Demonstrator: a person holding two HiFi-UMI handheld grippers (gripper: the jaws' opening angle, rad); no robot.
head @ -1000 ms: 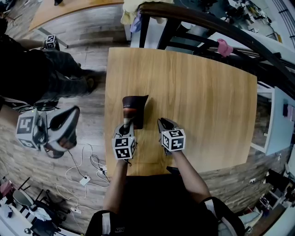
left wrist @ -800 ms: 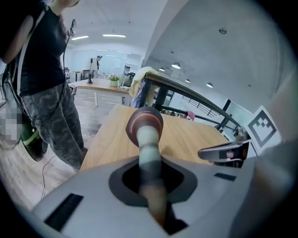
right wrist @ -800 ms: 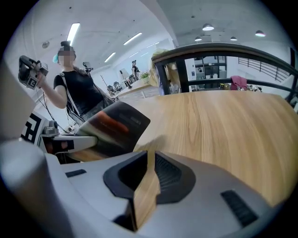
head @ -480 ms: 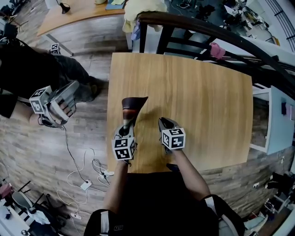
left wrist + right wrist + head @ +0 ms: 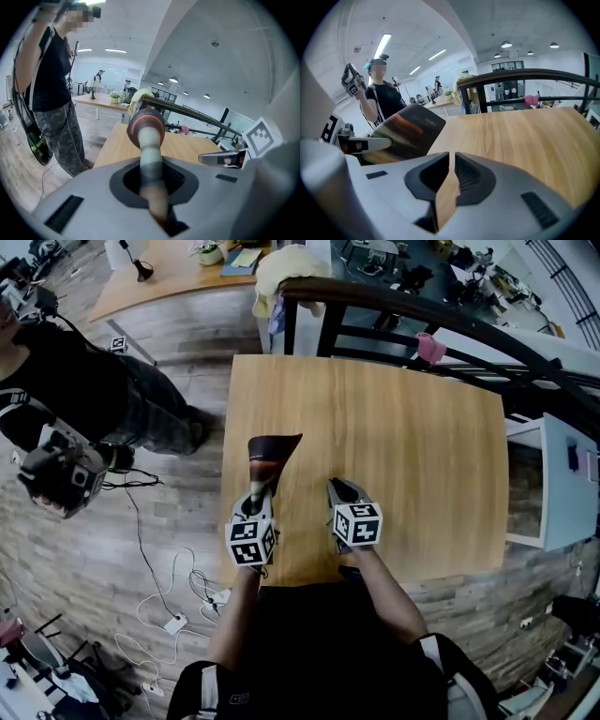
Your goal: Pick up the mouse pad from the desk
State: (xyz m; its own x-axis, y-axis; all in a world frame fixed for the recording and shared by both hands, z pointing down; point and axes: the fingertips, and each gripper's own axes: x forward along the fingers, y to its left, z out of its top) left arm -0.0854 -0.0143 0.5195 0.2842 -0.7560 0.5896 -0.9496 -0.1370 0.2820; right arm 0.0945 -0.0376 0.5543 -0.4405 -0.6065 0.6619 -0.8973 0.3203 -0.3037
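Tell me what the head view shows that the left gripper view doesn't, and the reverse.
Only the head view shows nearly the whole desk, white cables on the floor and the wearer's arms. Only the left gripper view shows ceiling lights and, close up, the fingers of the left gripper clamped on the curled mouse pad. Both show the mouse pad, the desk, the right gripper and a bystander.

Mouse pad (image 5: 272, 454) dark, orange-cream bands; desk (image 5: 412, 427) light wood grain.
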